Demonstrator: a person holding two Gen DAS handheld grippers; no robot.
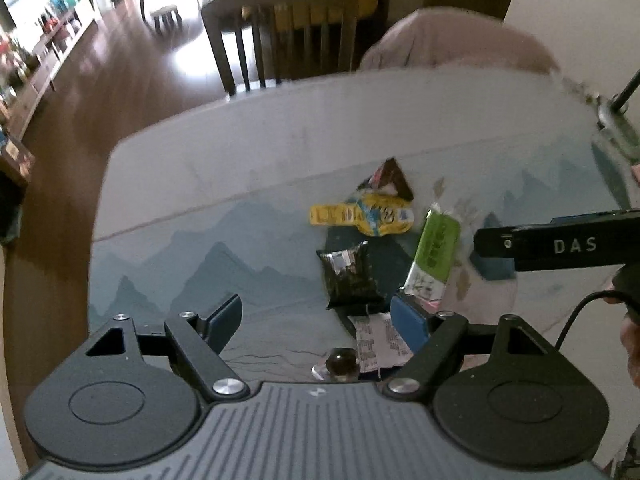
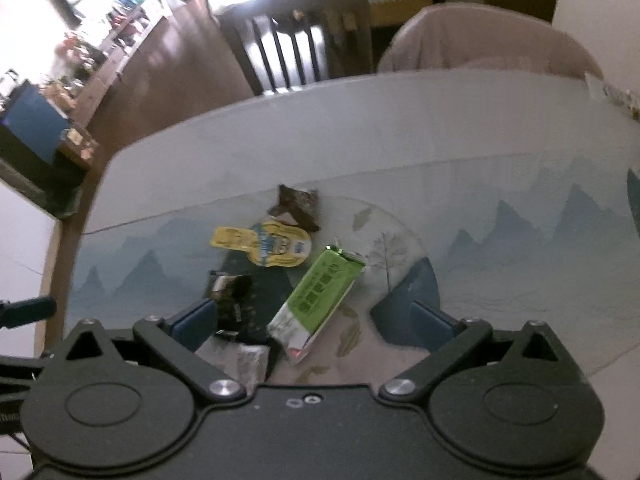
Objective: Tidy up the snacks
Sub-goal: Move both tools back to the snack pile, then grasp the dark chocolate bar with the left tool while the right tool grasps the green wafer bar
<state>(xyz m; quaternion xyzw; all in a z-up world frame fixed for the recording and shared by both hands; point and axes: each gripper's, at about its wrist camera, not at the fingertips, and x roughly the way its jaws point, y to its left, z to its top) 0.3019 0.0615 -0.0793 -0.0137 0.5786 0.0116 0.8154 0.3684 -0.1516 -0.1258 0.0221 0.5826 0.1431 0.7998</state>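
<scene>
Both claws hang spread wide and empty, the left claw (image 1: 318, 322) and right claw (image 2: 314, 322), over the snack packets (image 2: 316, 292) clustered mid-desk (image 2: 400, 120), with bare desk all around to the edges.

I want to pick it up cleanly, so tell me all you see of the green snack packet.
The green snack packet is a long, flat, glossy pouch, green with darker print and a white end with a red spot nearest the camera. It lies flat and slanted on the table mat, sealed, its crimped far end up-right, between the open fingers of the right gripper, untouched.
</scene>
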